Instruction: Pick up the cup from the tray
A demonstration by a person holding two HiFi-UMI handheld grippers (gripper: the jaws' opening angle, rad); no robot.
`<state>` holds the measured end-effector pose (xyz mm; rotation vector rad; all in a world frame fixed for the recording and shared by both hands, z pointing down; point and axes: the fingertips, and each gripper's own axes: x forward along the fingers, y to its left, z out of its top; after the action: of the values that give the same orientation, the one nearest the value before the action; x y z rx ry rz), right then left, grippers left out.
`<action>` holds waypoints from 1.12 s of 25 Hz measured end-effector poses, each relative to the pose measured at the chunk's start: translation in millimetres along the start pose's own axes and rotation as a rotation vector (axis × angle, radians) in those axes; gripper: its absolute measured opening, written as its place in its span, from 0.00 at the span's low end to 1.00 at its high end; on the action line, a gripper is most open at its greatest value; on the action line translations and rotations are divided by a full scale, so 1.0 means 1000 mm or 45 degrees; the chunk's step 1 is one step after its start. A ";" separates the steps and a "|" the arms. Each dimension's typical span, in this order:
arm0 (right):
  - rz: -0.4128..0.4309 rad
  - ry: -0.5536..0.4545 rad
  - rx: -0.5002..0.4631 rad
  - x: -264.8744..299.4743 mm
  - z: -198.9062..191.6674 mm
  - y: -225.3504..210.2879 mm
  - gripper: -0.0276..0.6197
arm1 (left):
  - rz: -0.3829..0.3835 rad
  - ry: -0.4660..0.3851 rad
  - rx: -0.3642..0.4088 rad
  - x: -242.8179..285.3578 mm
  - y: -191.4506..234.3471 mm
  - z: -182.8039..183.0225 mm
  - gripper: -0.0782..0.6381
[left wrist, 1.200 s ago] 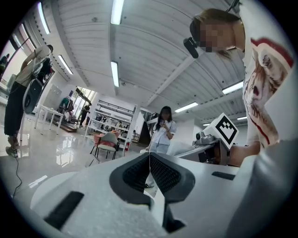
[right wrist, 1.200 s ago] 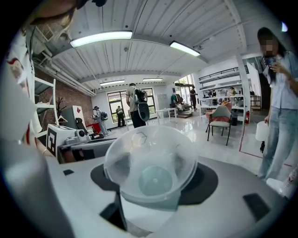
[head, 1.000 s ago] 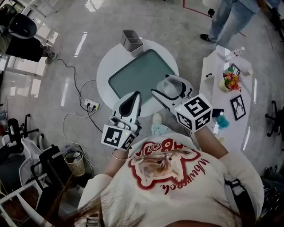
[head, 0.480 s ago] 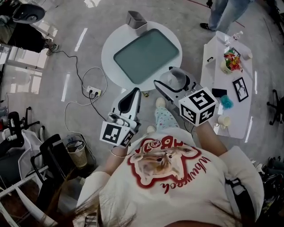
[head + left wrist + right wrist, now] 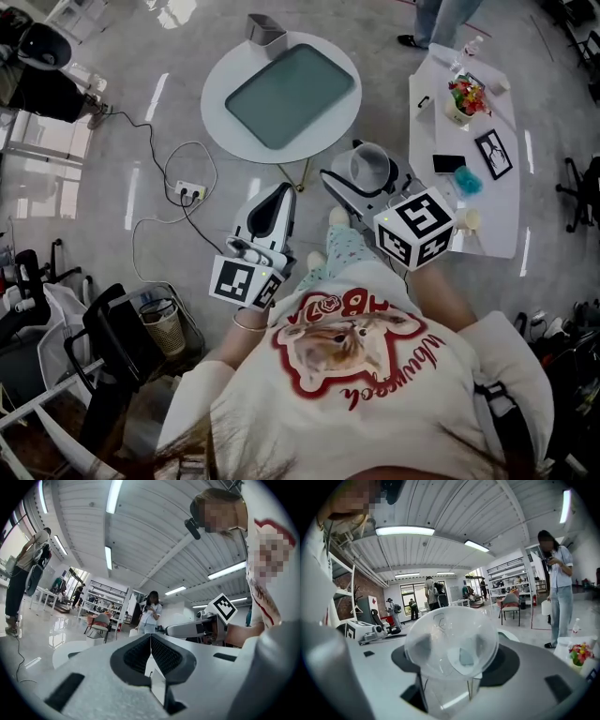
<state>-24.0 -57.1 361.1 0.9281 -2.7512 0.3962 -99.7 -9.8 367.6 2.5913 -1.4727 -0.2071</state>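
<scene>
Now my right tongs (image 5: 359, 180) grasp the clear cup (image 5: 369, 163), well apart from the tray (image 5: 281, 94); my left tongs (image 5: 282, 193) are clenched, empty.

Round table (image 5: 216, 105) with tray (image 5: 292, 94) and bin (image 5: 265, 30)

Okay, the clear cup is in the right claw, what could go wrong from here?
1. The cup looks thin and smooth, and the right claw holds it over bare floor, not over the round table. A slip would likely drop it to the floor.
2. Squeezing harder to prevent that could crush the cup.
3. A corded power strip lies on the floor near the person's feet, so a step that way could cause a trip.
</scene>
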 end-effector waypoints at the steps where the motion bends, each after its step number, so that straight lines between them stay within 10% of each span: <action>1: -0.002 0.000 -0.014 -0.005 -0.001 0.003 0.54 | -0.002 -0.004 0.002 -0.002 -0.005 0.000 0.13; 28: 0.229 0.054 -0.155 -0.229 -0.080 0.039 0.54 | 0.209 -0.092 0.021 -0.049 -0.235 -0.037 0.13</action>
<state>139.6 125.9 364.7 0.6384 -2.7929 0.2707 79.8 153.8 358.7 2.4830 -1.7088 -0.2717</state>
